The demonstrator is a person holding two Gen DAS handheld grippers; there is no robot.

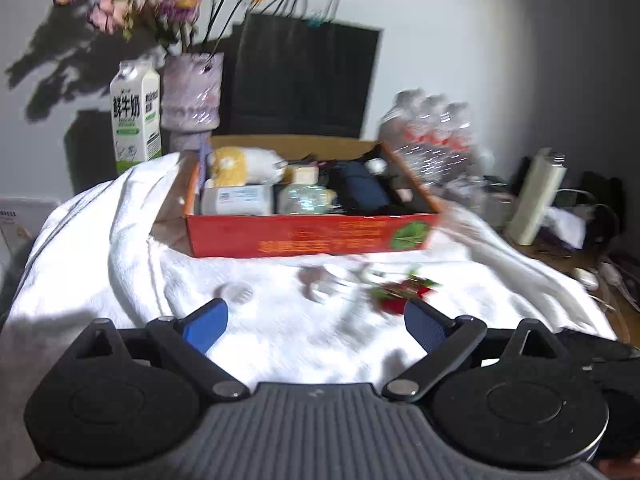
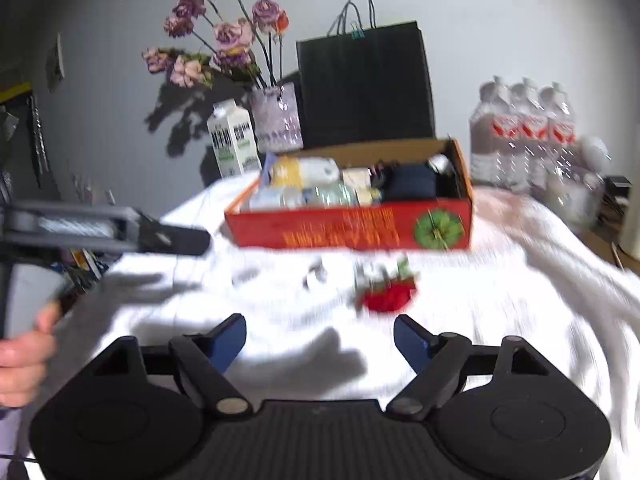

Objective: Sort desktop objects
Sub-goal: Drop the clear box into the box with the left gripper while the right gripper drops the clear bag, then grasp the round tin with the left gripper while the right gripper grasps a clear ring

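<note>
A red cardboard box (image 1: 312, 236) (image 2: 344, 232) stands on the white cloth, filled with several items such as a yellow-white packet, small boxes and a dark blue pouch. In front of it lies a small red object with green leaves (image 1: 394, 294) (image 2: 390, 296), and beside that some small blurred pale pieces (image 1: 316, 280) (image 2: 316, 276). My left gripper (image 1: 316, 320) is open and empty, with the red object just beyond its right finger. My right gripper (image 2: 320, 332) is also open and empty, short of the red object. In the right wrist view the left gripper (image 2: 192, 240) reaches in from the left, held by a hand (image 2: 24, 360).
The white cloth (image 1: 120, 260) covers the table in folds. Behind the box stand a milk carton (image 1: 136, 116), a vase of dried flowers (image 1: 192, 92) and a black paper bag (image 1: 304, 80). A pack of water bottles (image 2: 524, 140) and assorted clutter (image 1: 560, 208) sit at the right.
</note>
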